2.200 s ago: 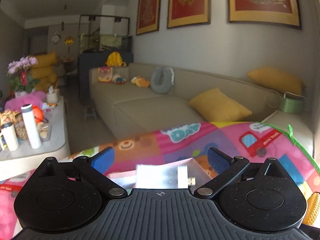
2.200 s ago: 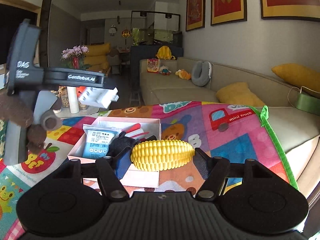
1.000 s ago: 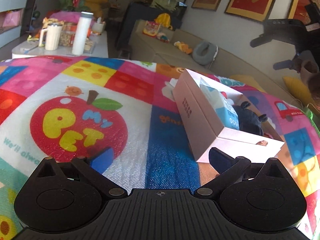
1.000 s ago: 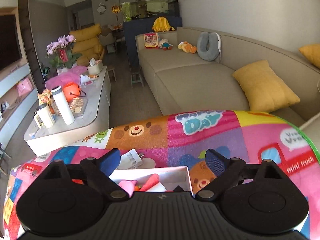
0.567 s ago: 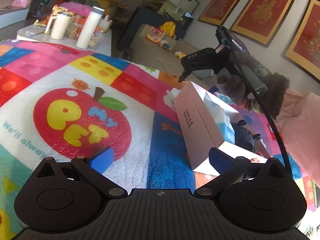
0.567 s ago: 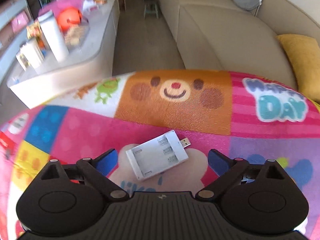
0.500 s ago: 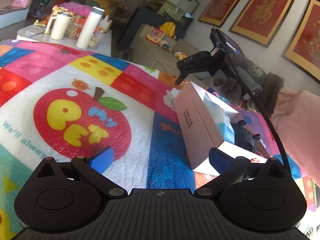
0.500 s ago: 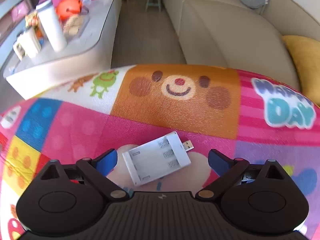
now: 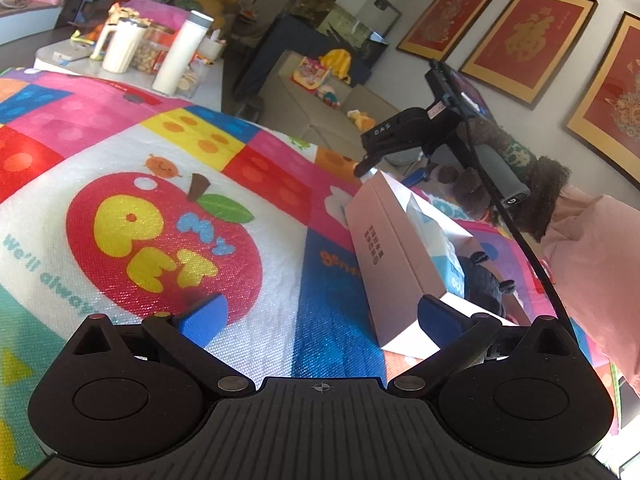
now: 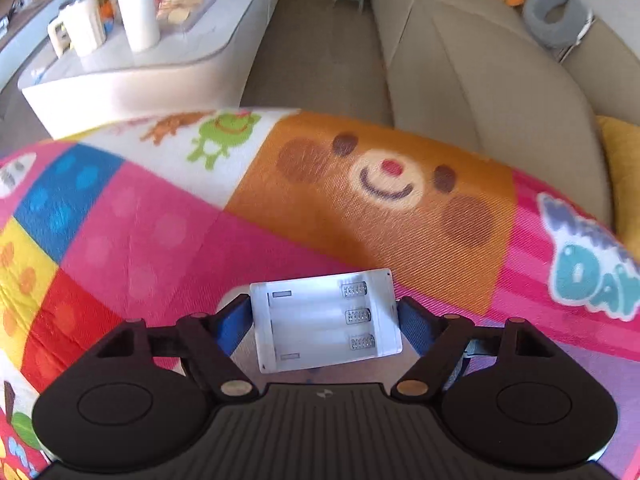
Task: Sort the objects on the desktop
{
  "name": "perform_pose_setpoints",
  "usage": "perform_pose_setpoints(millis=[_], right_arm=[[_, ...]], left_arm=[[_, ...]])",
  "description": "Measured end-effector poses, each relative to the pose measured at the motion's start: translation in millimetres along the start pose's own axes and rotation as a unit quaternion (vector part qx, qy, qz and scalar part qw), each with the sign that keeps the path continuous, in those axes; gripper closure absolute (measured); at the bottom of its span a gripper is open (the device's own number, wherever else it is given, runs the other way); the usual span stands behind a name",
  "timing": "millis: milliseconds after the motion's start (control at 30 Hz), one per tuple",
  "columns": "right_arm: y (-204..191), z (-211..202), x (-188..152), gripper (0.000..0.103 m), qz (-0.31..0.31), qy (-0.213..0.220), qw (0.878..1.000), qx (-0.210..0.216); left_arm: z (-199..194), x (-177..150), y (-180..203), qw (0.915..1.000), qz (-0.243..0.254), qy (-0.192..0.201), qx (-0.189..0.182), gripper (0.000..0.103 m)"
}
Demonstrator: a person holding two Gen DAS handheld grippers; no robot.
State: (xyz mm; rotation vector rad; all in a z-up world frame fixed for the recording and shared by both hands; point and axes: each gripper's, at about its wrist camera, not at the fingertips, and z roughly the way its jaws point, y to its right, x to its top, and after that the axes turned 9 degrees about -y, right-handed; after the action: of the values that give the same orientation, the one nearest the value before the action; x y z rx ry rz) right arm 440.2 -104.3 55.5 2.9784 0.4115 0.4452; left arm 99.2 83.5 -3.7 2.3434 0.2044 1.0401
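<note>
White battery case (image 10: 326, 318) only in right-wrist view

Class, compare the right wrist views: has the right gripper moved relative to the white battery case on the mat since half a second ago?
Yes. The right gripper has closed in on the white battery case, its fingers now flanking it, still below the mat's bear face.

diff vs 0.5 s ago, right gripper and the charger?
The right gripper moved in over the white battery charger, and its fingers now bracket the charger's two ends, closed or nearly closed on it. The left gripper stayed open over the mat, beside the pink box.
</note>
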Motion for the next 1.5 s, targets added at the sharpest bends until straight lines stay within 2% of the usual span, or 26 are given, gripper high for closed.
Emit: perform_pose_setpoints(millis=[133,233,433,500,567,633,800,933,1033,1200,1333,1400,1500], right_arm=[[18,-63,-20,0.024,0.030,0.055,0.998,0.027],[32,-117,-52,0.024,0.027,0.094,0.994,0.056],[62,-192,-128,0.024,0.045,0.135,0.987,0.079],[74,-208,-166,0.024,0.058,0.159,0.981,0.091],[75,-210,-209,0.024,0.058,0.173,0.980,0.083],[67,-200,-255,0.023,0.046,0.170,0.982,0.070],[35,-141,-347,0.023,0.031,0.118,0.990,0.067],[24,-101,-385,0.023,0.063,0.074,0.990,0.102],[17,-86,-398,0.023,0.080,0.076,0.988,0.109],[19,-95,-416,0.013,0.087,0.129,0.984,0.088],[24,-103,-434,0.000,0.075,0.174,0.981,0.042],[23,-102,-442,0.000,0.056,0.174,0.982,0.042],[15,-95,-451,0.000,0.026,0.174,0.984,0.030]], left_arm=[[0,0,0,1.0000,0.000,0.000,0.000,0.000],[1,0,2,1.0000,0.004,-0.001,0.004,0.000],[4,-1,10,0.9994,0.024,-0.008,0.026,0.000],[6,-1,14,0.9985,0.036,-0.011,0.039,0.000],[8,-2,20,0.9970,0.051,-0.017,0.055,0.000],[11,-2,27,0.9945,0.069,-0.024,0.075,0.000],[16,-6,43,0.9852,0.108,-0.037,0.128,0.000],[16,-12,53,0.9784,0.131,-0.045,0.153,0.000],[14,-17,58,0.9752,0.144,-0.056,0.159,0.000],[3,-33,65,0.9746,0.153,-0.071,0.148,0.000],[-8,-53,83,0.9711,0.198,-0.085,0.102,0.000],[-11,-64,94,0.9680,0.217,-0.088,0.091,0.000],[-12,-70,105,0.9703,0.211,-0.103,0.058,0.000]])
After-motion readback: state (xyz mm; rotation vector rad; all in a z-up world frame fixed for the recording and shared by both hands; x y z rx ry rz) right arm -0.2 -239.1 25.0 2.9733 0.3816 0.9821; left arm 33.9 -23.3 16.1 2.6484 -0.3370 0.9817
